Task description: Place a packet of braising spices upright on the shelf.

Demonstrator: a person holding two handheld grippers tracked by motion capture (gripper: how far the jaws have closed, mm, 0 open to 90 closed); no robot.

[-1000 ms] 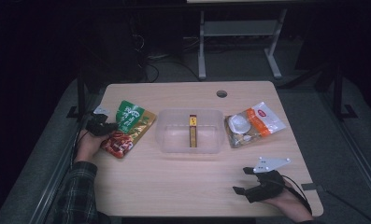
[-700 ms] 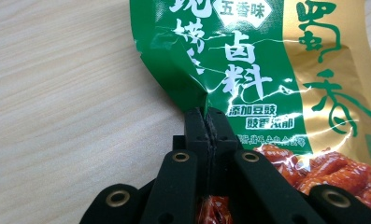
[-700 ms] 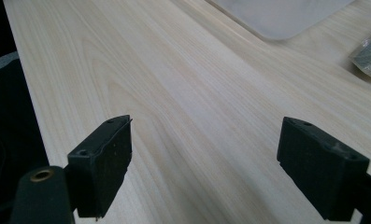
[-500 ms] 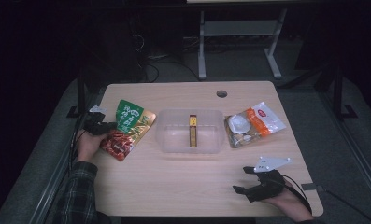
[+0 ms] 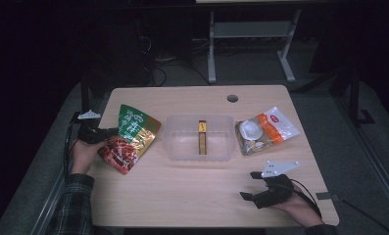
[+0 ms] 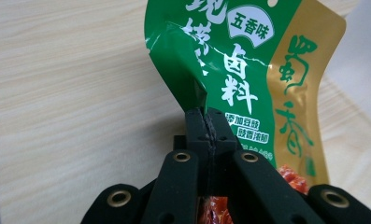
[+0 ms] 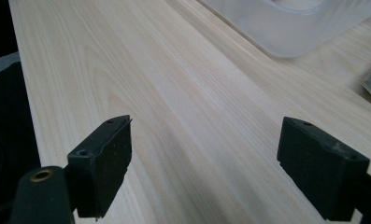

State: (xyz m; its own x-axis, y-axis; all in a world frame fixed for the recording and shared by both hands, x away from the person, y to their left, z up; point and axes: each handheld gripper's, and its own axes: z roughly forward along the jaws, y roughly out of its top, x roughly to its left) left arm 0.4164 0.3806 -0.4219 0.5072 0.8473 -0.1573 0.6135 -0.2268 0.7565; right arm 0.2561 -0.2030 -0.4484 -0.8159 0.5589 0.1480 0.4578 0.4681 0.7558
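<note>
A green and gold snack bag (image 5: 133,134) with red food printed on it lies at the table's left. My left gripper (image 5: 101,133) is shut on its left edge and holds that side off the wood. In the left gripper view the jaws (image 6: 205,119) pinch a crumpled fold of the bag (image 6: 239,70). A clear plastic container (image 5: 175,142) stands mid-table with a thin yellow and red stick pack (image 5: 202,138) inside. My right gripper (image 5: 250,185) rests near the front right edge, open and empty; its view has the jaws (image 7: 204,154) wide apart over bare wood, with the container's corner (image 7: 290,28) ahead.
An orange and white bag (image 5: 265,129) lies to the right of the container. A round cable hole (image 5: 232,98) sits near the table's far edge. A strip of grey tape (image 5: 328,196) marks the right front corner. A metal frame (image 5: 251,44) stands on the floor behind.
My left gripper has risen slightly with the bag's edge, so the bag tilts up a little more. The right gripper has stayed put.
</note>
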